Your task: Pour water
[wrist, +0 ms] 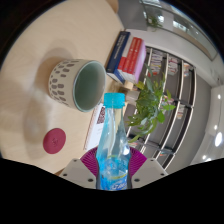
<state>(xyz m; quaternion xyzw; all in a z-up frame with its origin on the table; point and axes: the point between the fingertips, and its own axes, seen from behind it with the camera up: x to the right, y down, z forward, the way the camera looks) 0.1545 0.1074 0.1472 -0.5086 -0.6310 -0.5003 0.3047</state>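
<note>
Bottle (114,140) in hand-held gripper (113,165) (clamped)

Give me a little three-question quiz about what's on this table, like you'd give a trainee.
1. True or false: the bottle stands upright between the pink pads, with its blue cap on.
2. What lies beyond the bottle, toward the books? A) a mug B) a kettle C) a bowl
3. Fill in: the leafy thing beside the bottle, on the side away from the mug, is a ____.

Key: 1 true; 2 A; 3 plant. Also there: a dark red coaster near the mug, on the table.
</note>
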